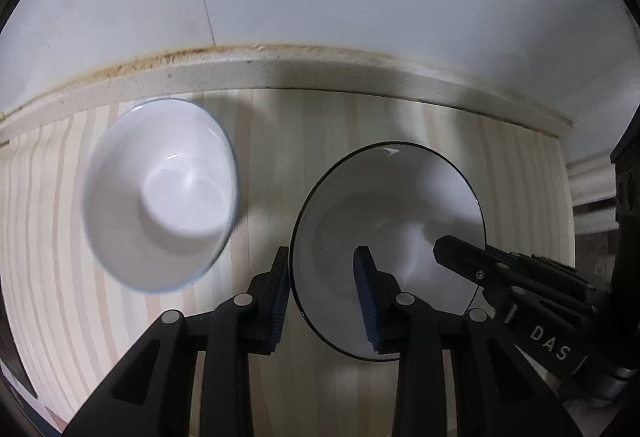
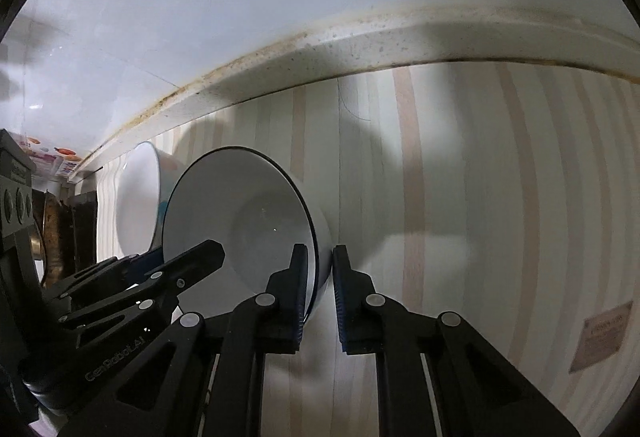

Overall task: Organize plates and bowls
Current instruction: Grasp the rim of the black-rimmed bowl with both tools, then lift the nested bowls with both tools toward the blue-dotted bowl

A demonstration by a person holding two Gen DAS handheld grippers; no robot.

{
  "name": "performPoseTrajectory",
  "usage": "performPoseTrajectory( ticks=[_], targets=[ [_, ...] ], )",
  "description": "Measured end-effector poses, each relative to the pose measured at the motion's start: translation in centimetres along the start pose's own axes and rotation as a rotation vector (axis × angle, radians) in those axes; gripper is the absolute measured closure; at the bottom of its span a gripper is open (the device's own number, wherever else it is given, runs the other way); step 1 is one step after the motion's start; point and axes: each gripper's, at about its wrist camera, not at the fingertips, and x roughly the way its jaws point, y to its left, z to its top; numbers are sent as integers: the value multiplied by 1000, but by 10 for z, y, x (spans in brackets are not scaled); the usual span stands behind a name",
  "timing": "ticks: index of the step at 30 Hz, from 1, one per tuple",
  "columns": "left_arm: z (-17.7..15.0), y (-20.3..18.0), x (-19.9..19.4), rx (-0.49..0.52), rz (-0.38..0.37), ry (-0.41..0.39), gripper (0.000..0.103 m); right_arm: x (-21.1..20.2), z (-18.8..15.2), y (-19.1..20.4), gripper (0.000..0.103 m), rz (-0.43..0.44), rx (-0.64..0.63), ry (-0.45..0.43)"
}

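Dark-rimmed bowl (image 1: 400, 221) is sitting on the bench (image 1: 264, 165), w/ a blue-rimmed bowl (image 1: 160, 193) just beside it. Right hand-held gripper (image 2: 320, 301) is pinching its wall; left hand-held gripper (image 1: 322, 297) is straddling the opposite rim, jaws apart. Likely ceramic: stiff, slick, chippable, so rim grip is best. Bowl undersides hidden; blue-rimmed one blurry.

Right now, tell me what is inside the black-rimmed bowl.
No food or liquid shows in the black-rimmed bowl, only its white inside. One finger of the left tongs and one of the right tongs reach in over the rim, covering part of the wall.
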Motion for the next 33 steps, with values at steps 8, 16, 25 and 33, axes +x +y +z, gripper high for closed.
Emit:
performPoseTrajectory(
  ticks=[8,16,25,33],
  targets=[
    [-36,-9,-63,73,-50,-45,74,-70,-45,12,89,4,0,-78],
    [-93,-36,-93,158,-89,-22,74,-132,-121,17,89,-12,20,-118],
    [-148,-58,-59,236,-96,107,74,-131,-210,-3,89,-63,93,-52],
    [-171,-75,-37,302,-40,167,74,-102,-242,-28,89,-78,152,1]
  ],
)
